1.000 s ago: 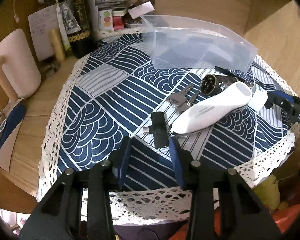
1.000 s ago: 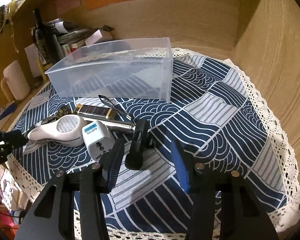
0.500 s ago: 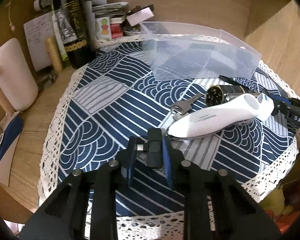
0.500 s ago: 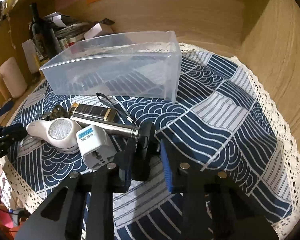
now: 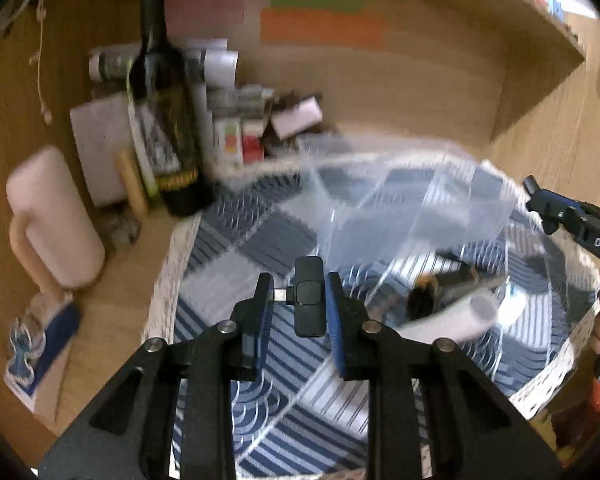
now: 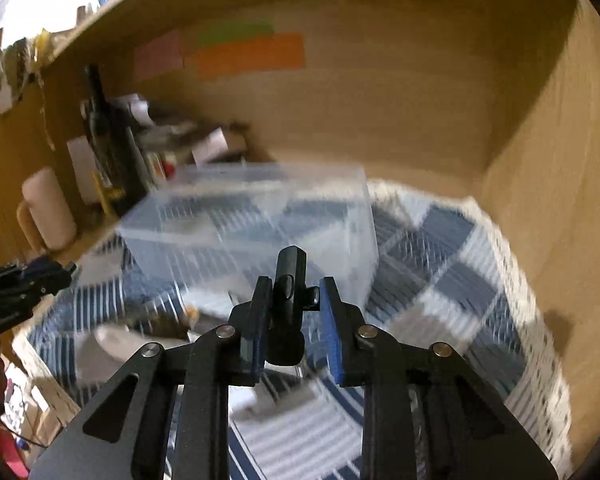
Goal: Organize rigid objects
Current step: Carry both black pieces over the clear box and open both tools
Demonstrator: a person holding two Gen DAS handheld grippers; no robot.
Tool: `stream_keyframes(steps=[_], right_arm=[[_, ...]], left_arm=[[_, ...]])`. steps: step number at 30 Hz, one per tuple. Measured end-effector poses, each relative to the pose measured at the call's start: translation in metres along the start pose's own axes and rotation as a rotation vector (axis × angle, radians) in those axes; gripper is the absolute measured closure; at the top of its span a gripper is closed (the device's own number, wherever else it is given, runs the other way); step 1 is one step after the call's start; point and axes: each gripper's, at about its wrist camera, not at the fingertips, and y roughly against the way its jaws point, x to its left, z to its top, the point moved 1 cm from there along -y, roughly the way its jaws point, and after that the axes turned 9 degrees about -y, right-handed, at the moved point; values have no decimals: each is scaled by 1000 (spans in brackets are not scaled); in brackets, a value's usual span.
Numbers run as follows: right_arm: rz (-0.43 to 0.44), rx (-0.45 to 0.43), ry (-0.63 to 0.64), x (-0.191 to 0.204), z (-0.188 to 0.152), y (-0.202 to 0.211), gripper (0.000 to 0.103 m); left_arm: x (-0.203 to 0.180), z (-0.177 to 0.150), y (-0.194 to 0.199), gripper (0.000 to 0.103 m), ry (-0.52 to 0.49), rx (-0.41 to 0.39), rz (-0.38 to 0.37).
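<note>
My left gripper (image 5: pixel 298 300) is shut on a small black adapter with a plug tip (image 5: pixel 309 296) and holds it in the air above the patterned cloth. My right gripper (image 6: pixel 291 304) is shut on a black clip-like device (image 6: pixel 287 300), also lifted. A clear plastic bin (image 5: pixel 400 192) stands ahead; it also shows in the right wrist view (image 6: pixel 252 224). On the cloth lie a white handheld device (image 5: pixel 448 320) and a dark metal flashlight (image 5: pixel 452 284), both blurred.
A wine bottle (image 5: pixel 164 120), a pale pink mug (image 5: pixel 52 220), papers and small boxes (image 5: pixel 236 120) crowd the back left. Wooden walls (image 6: pixel 540 160) close the back and right. The blue patterned cloth (image 6: pixel 460 280) has a lace edge.
Both grippers have closed on their black objects and lifted them off the cloth. Both views have tilted upward toward the bin and back wall.
</note>
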Motion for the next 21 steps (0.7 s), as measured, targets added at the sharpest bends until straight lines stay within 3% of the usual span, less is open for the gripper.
stream_keyframes(steps=[8,14,21], right_arm=[[12,-84,53,22,42,-7,81],[8,-80,64,25,61,-25,81],[-10,-15,55,19,70,-60,81]], left_arm=[[-4,52,-2,78,-13,-92,-35],[-7,87,-24,78,-25,-95,-57],[-17,110,-60,78,-44,-42,-100]])
